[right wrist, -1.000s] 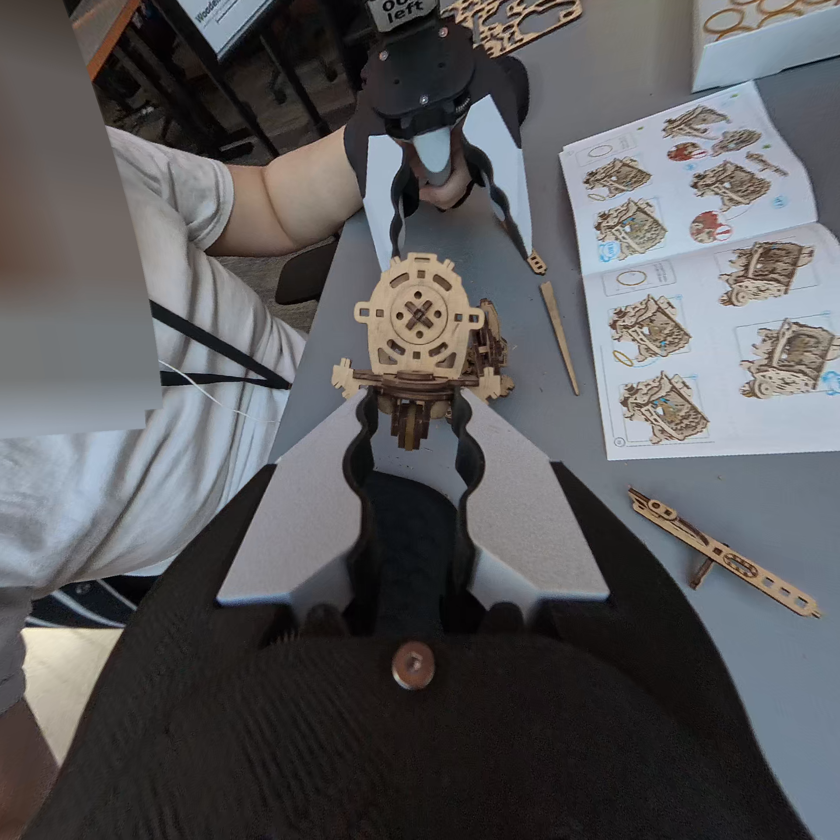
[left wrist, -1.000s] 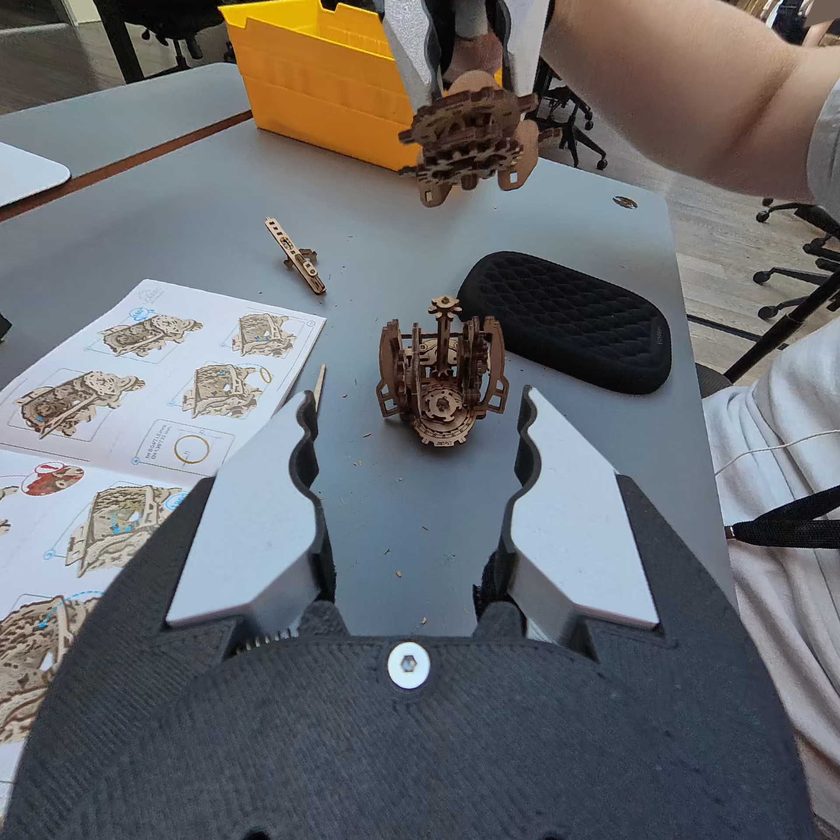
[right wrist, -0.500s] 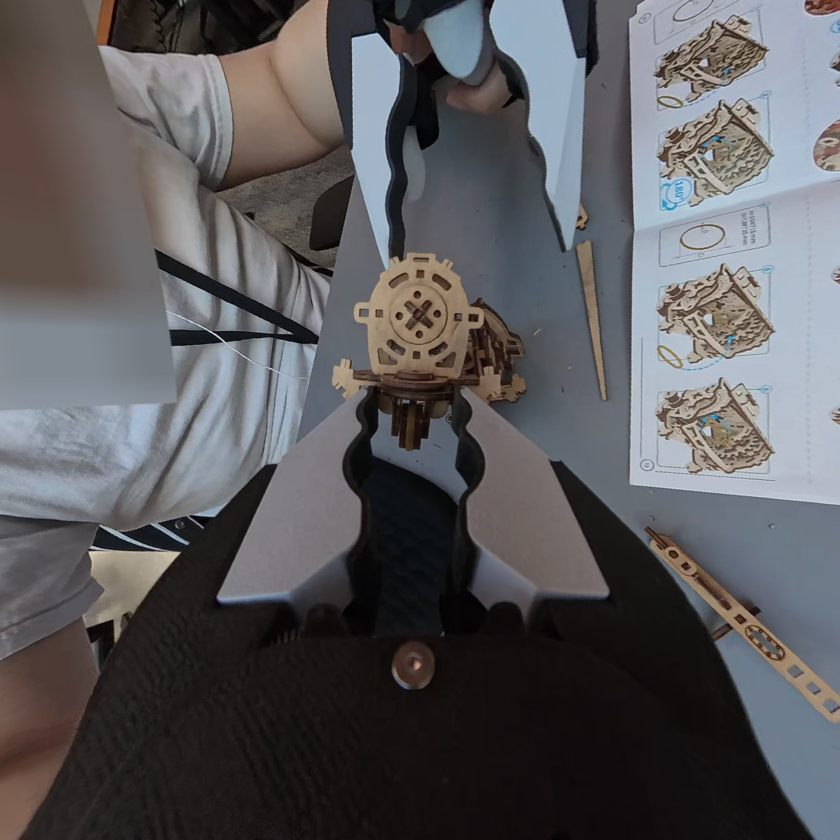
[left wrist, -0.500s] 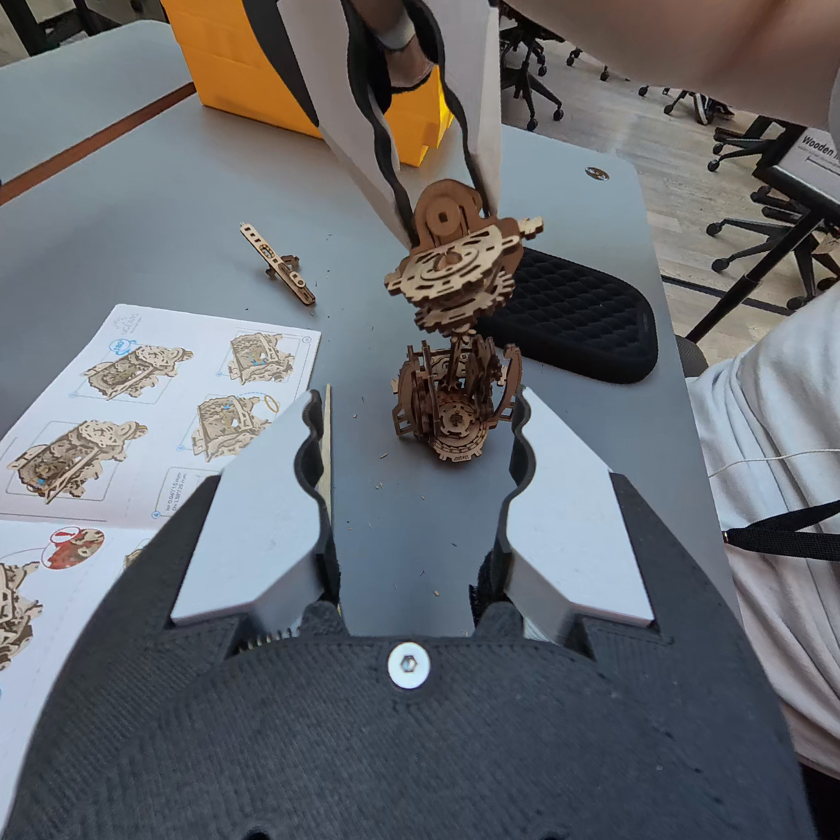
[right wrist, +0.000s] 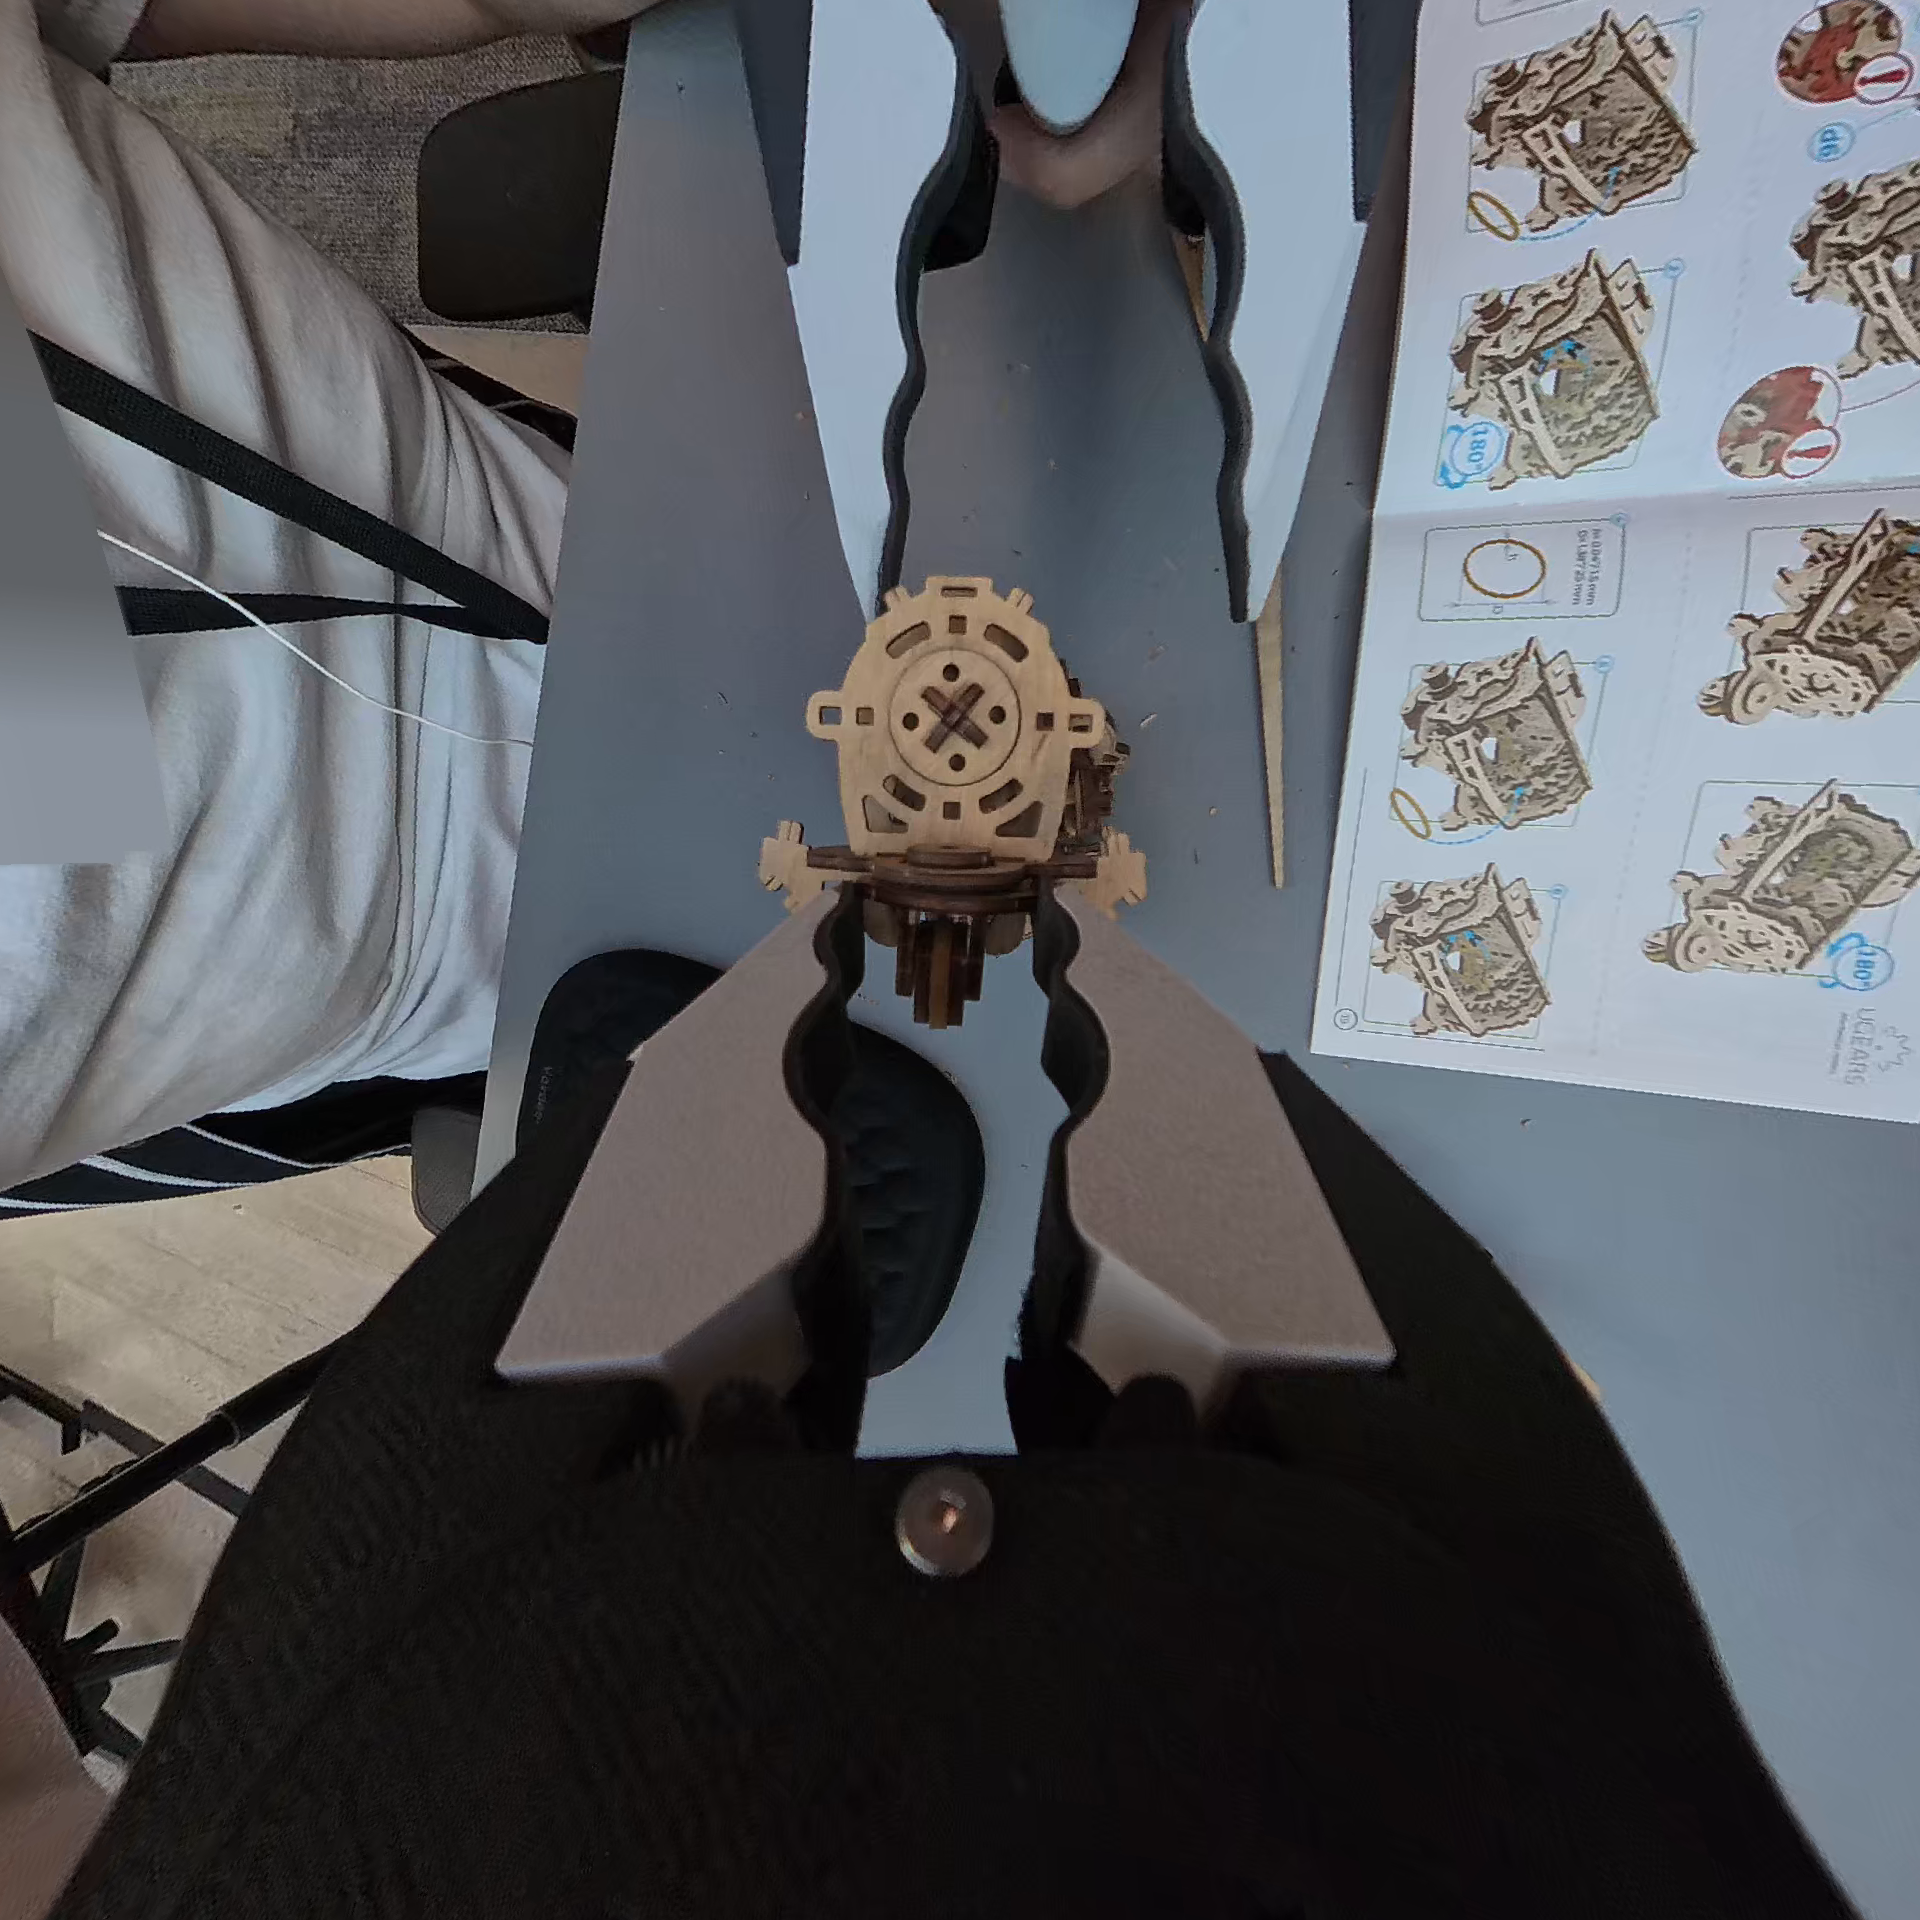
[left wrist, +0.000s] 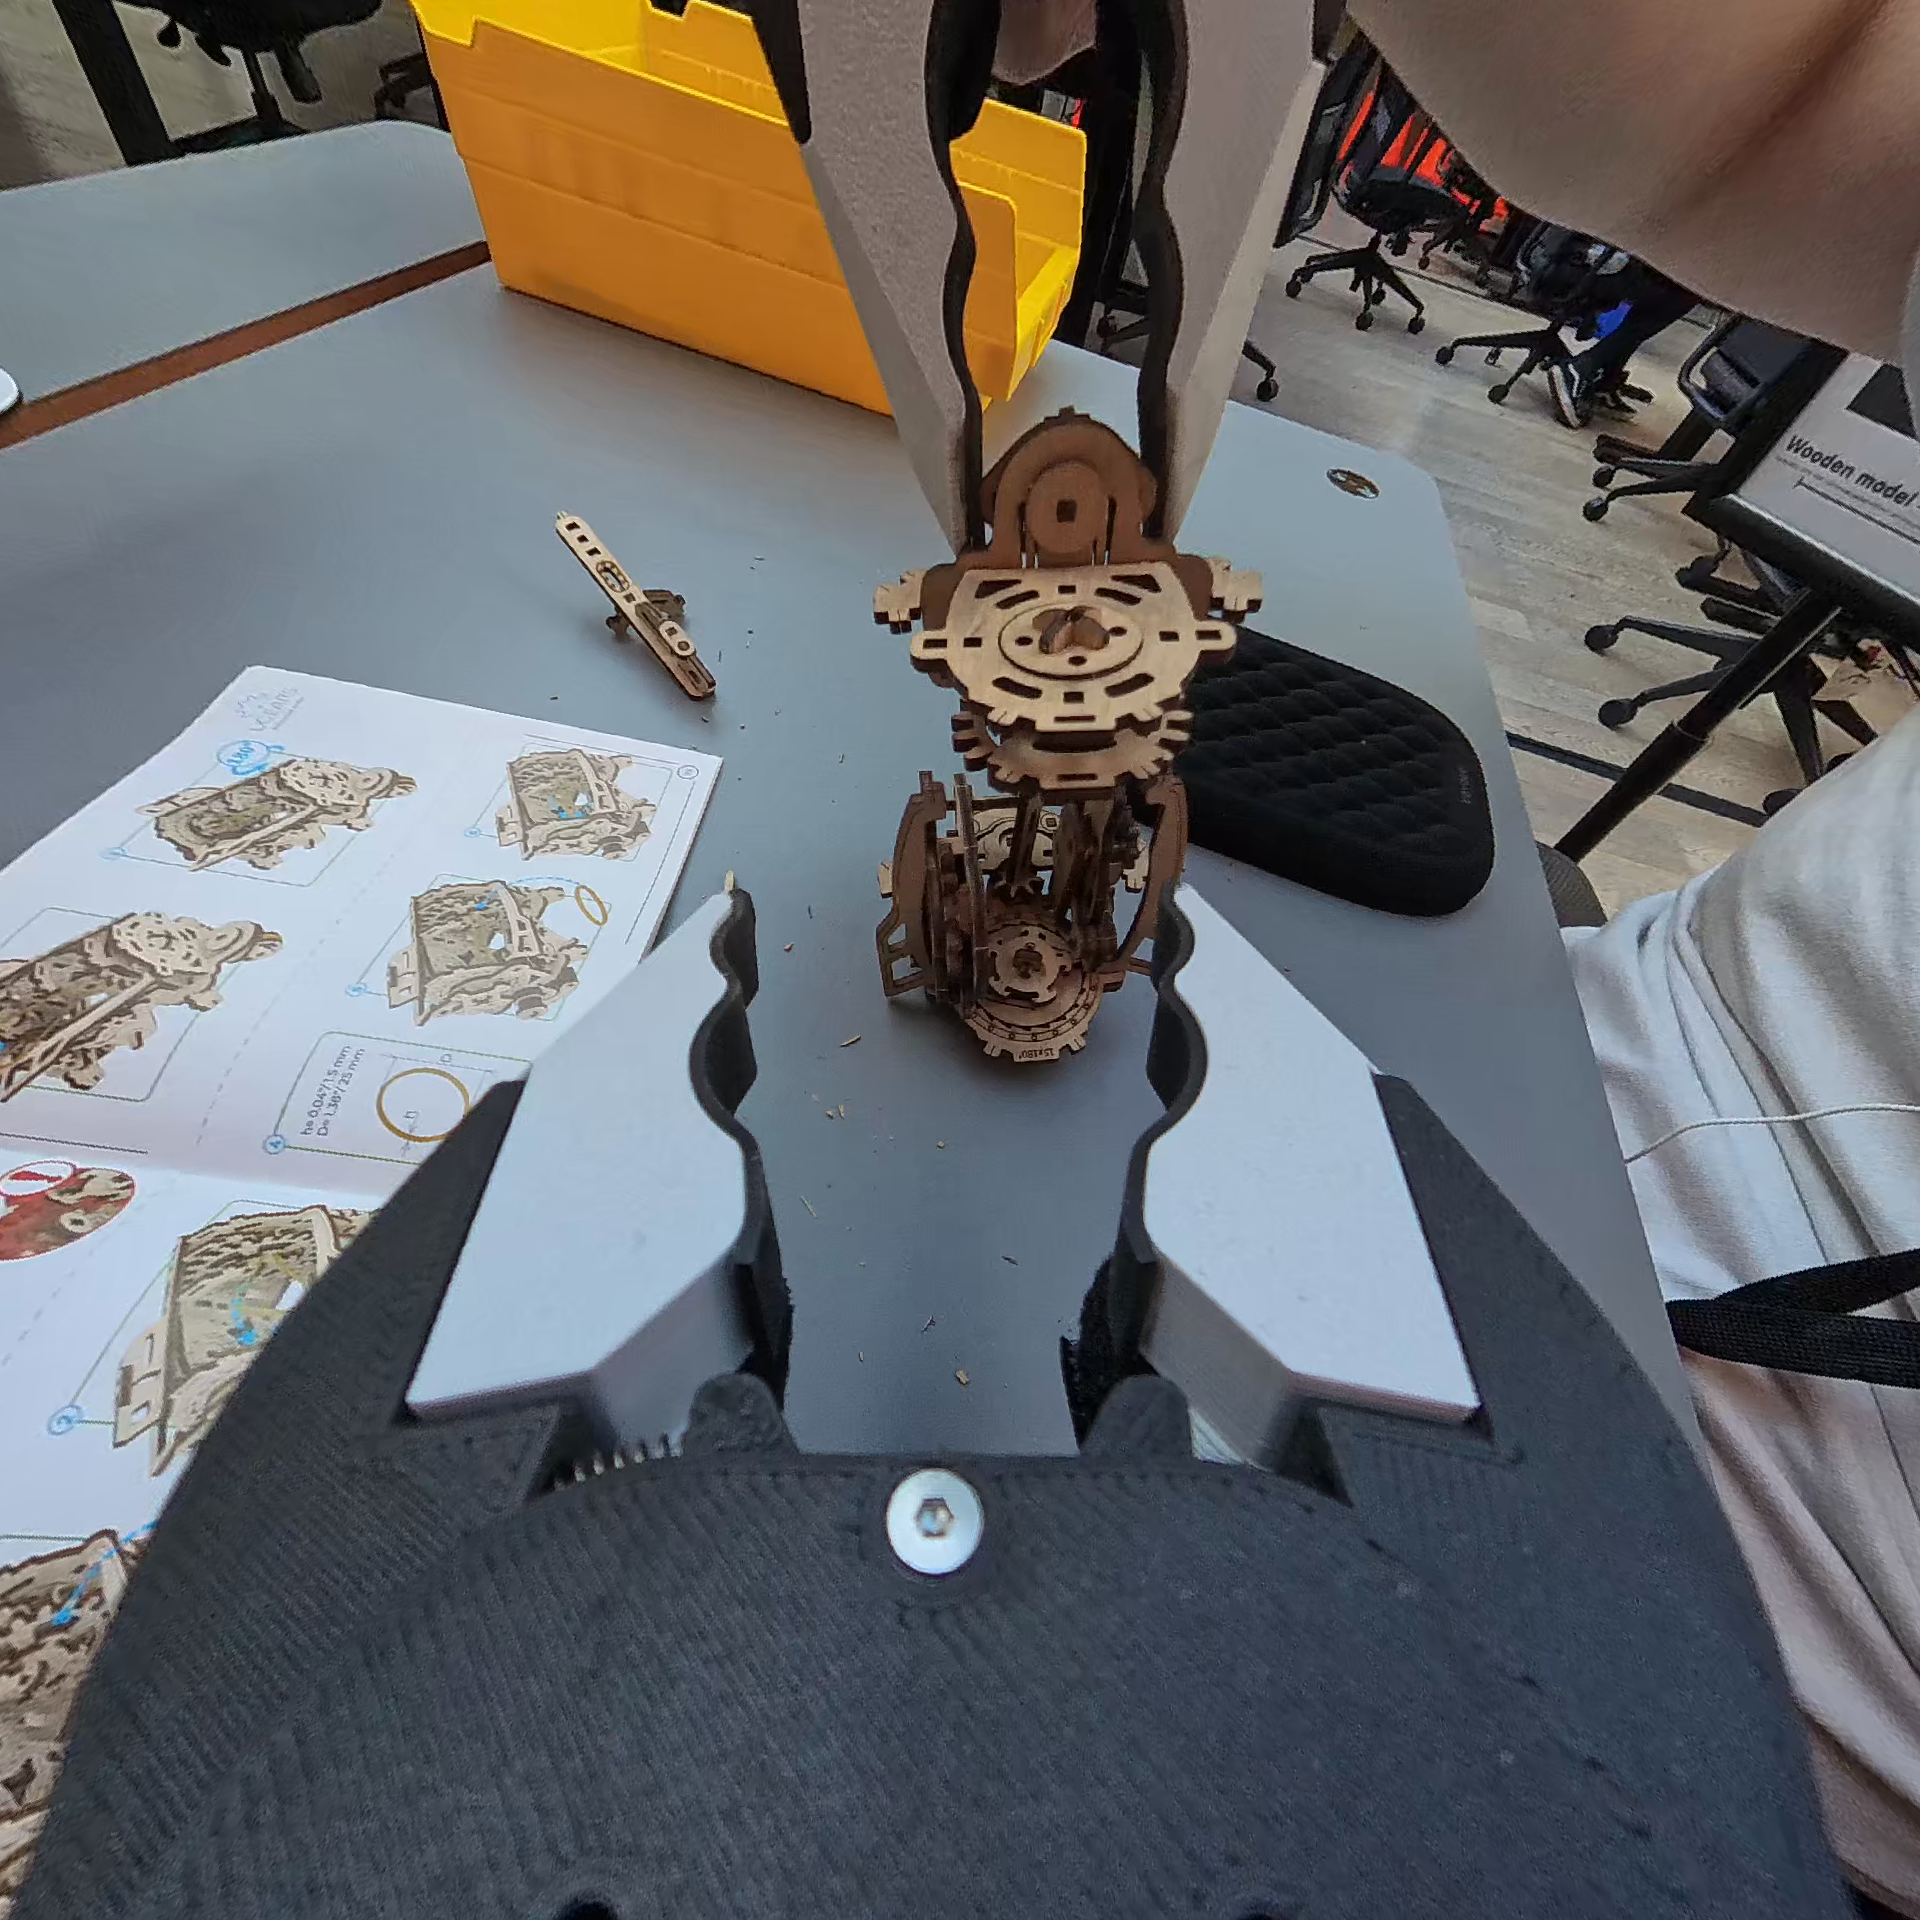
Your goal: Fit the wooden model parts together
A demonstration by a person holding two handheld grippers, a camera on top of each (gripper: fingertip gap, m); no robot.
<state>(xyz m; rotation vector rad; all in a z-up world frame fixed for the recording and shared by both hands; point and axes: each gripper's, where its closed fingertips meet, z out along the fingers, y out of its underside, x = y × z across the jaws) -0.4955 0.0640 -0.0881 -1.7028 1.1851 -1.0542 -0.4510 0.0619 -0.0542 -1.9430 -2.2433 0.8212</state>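
Note:
A wooden gear base point(left wrist: 1013, 935) stands upright on the grey table point(left wrist: 416, 499), between the tips of my open, empty left gripper point(left wrist: 956, 914). My right gripper point(right wrist: 940, 914) is shut on a second wooden assembly point(right wrist: 951, 748) with a flat slotted plate. In the left wrist view that assembly point(left wrist: 1065, 644) hangs from the right gripper point(left wrist: 1060, 509) directly above the base, almost touching its top. In the right wrist view the base point(right wrist: 1091, 769) is mostly hidden behind the held part, and the left gripper point(right wrist: 1060, 582) shows beyond it.
A loose wooden strip part point(left wrist: 639, 608) lies at the back left. A thin wooden stick point(right wrist: 1270, 748) lies beside the open instruction booklet point(left wrist: 312, 883). A black padded rest point(left wrist: 1340, 790) sits right of the base. A yellow bin point(left wrist: 717, 197) stands behind. A person sits at the right edge. Tip to tip, the grippers are about 7 cm apart. Both grippers' tips are roughly 15 cm from the black padded rest point(left wrist: 1340, 790).
My right gripper has brought the held assembly down from high at the back to just above the base. My left gripper has moved forward so its tips flank the base.

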